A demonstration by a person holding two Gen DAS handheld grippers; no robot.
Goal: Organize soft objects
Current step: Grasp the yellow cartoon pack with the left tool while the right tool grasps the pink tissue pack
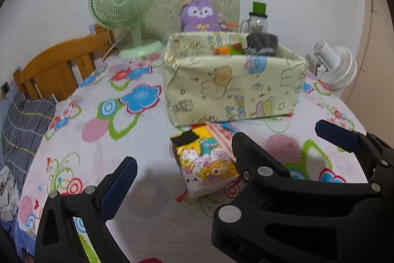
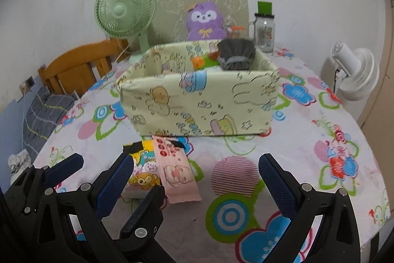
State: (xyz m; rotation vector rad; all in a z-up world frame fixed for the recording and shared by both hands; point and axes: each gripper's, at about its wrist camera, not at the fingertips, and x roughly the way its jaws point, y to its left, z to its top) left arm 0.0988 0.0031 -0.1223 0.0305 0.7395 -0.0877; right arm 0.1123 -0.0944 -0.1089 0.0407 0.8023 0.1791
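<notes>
- Floral-clothed bench (image 2: 320, 130) meets a white wall at its far edge; bare cloth lies right of the packs.
- Fabric bin (image 2: 197, 102) sits mid-bench, holding a grey pouch (image 2: 236, 53).
- Yellow tissue pack (image 1: 204, 159) and pink pack (image 2: 176, 171) touch, just before the bin.
- Right gripper (image 2: 197, 181) jaws wide, empty.
- Left gripper (image 1: 226, 164) jaws wide, around the yellow pack.

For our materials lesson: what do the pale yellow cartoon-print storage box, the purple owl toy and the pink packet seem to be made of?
Pale yellow cartoon-print storage box: matt woven cloth, probably; its walls wrinkle and sag.
Purple owl toy: plush; fuzzy outline.
Pink packet: likely thin plastic film; flat, with a slight sheen.
</notes>
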